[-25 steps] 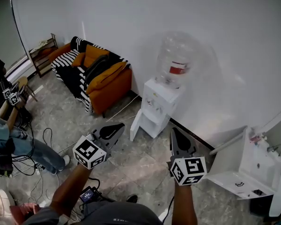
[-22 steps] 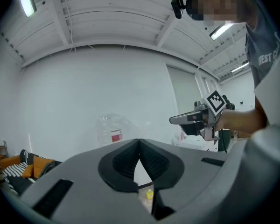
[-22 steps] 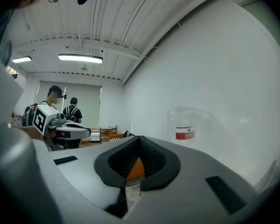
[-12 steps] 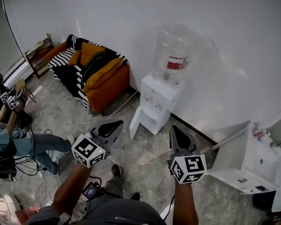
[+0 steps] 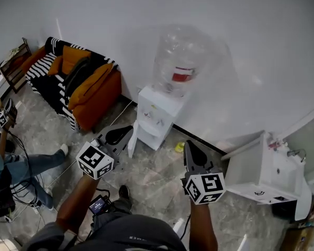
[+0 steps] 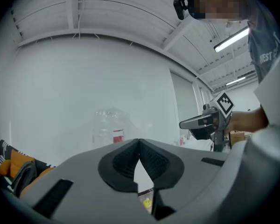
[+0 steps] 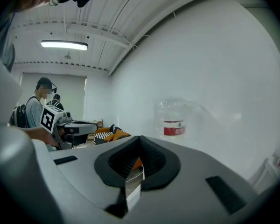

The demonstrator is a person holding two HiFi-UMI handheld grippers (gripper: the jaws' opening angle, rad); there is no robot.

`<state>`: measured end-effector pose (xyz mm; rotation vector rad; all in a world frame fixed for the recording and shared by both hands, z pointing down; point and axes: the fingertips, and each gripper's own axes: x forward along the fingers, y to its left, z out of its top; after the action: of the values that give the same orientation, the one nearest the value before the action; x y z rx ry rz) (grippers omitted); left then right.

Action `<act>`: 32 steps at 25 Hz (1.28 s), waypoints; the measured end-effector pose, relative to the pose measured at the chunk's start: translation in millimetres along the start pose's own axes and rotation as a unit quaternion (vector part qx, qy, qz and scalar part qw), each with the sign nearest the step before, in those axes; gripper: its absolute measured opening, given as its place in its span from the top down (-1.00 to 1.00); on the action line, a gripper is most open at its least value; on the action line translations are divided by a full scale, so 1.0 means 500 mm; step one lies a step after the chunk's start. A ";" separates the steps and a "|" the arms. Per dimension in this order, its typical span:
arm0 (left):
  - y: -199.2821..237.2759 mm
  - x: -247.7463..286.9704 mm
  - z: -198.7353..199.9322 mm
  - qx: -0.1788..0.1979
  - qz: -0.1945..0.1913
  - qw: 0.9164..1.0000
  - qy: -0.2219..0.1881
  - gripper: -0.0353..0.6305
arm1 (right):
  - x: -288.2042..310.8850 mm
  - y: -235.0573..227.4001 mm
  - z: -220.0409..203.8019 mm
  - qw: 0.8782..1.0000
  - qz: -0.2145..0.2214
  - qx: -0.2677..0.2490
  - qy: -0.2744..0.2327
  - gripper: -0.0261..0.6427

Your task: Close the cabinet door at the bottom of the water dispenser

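Observation:
The white water dispenser [image 5: 156, 114] stands against the wall with a clear bottle [image 5: 178, 61] on top. Its bottom cabinet door [image 5: 132, 144] hangs open, swung out to the left. My left gripper [image 5: 129, 129] is shut and empty, its tip close by the door's edge; I cannot tell if they touch. My right gripper [image 5: 187, 143] is shut and empty too, to the right of the dispenser's base. The left gripper view has its jaws [image 6: 139, 142] closed under the bottle [image 6: 111, 127]. Its counterpart's jaws [image 7: 140, 139] also meet, beside the bottle [image 7: 173, 118].
An orange and striped sofa [image 5: 76, 80] sits left of the dispenser. A white cabinet [image 5: 261, 171] stands at the right. A small yellow thing [image 5: 179, 147] lies on the floor by the dispenser. A seated person [image 5: 10, 163] and cables are at the far left.
Both grippers and the head view have moved closer to the dispenser. The left gripper's tip now lies near the open door. Both stay shut.

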<state>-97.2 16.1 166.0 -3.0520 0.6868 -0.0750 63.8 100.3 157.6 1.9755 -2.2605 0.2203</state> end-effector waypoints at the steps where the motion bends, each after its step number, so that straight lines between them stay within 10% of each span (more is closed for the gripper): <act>1: 0.017 0.013 -0.001 -0.003 -0.005 1.000 0.000 0.85 | 0.018 -0.004 0.001 1.000 -0.004 0.002 0.003 0.86; 20: 0.224 0.125 -0.038 -0.025 -0.072 0.997 -0.010 0.85 | 0.204 -0.024 0.012 0.997 -0.077 0.007 0.024 0.86; 32: 0.282 0.156 -0.062 -0.045 -0.036 0.998 -0.003 0.85 | 0.275 -0.103 -0.011 0.997 -0.068 0.020 0.044 0.86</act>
<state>-88.5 -145.0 197.3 -3.1619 0.5959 -0.0368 96.4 -38.8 190.8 2.0855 -2.0758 0.3329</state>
